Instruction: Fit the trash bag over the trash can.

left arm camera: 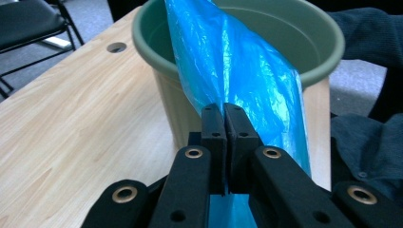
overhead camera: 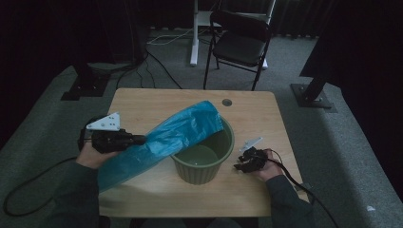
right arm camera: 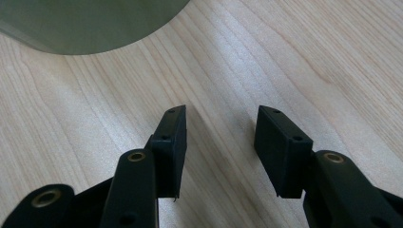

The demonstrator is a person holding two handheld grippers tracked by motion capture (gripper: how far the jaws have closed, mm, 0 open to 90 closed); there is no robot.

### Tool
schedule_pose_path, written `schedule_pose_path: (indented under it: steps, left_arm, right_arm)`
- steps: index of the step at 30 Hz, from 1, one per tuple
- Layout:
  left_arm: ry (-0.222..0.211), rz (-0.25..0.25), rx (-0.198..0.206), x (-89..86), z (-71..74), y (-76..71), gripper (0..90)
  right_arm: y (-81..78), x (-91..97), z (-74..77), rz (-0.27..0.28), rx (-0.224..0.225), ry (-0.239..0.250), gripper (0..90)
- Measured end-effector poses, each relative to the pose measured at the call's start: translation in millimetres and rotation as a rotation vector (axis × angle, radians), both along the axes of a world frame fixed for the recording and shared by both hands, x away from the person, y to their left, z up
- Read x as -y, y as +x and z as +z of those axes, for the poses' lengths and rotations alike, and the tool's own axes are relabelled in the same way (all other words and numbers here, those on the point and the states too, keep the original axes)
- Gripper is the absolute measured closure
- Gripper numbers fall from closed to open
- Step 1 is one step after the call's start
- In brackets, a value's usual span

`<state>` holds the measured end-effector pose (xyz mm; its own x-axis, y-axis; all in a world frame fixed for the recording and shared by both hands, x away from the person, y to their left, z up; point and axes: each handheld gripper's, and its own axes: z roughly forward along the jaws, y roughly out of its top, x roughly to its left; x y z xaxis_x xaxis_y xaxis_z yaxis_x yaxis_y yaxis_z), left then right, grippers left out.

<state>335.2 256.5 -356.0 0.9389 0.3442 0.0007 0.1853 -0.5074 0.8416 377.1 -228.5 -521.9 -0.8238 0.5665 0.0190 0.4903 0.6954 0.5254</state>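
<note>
My left gripper (left arm camera: 223, 111) clamped tight on blue bag (overhead camera: 161, 140); bag draped over rim of green bin (overhead camera: 225, 152), lower end on table (overhead camera: 142, 102). Right gripper (right arm camera: 221, 126) agape, holding nothing, just beside bin.

You've got thin, crinkled, glossy blue plastic bag (left arm camera: 237, 71) film, draped over a matt, smooth green plastic bin (left arm camera: 328, 52). Under your grippers, the table (right arm camera: 285, 57) shows pale wood grain with a soft sheen. Jaw pads look matt black.
</note>
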Motion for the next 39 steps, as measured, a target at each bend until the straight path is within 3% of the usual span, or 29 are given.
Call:
schedule_pose_path:
  steps: [13, 24, 32, 39]
  left_arm:
    - [-0.015, -0.054, -0.022, -13.0, -0.5, -13.6, 88.2]
    - [0.033, -0.058, -0.035, 18.0, -1.5, 1.0, 87.8]
    - [-0.007, -0.048, -0.042, 31.0, -3.6, 10.7, 88.1]
    - [-0.008, -0.044, -0.048, 35.9, -4.1, 12.5, 88.5]
  right_arm:
    - [0.1, -0.1, -0.1, -0.001, -0.001, 0.002, 53.8]
    - [0.2, 0.0, 0.0, 0.0, -0.001, 0.002, 53.8]
    - [0.2, 0.1, 0.1, 0.002, -0.002, 0.001, 53.8]
    - [0.2, 0.1, 0.2, 0.002, -0.002, 0.0, 53.8]
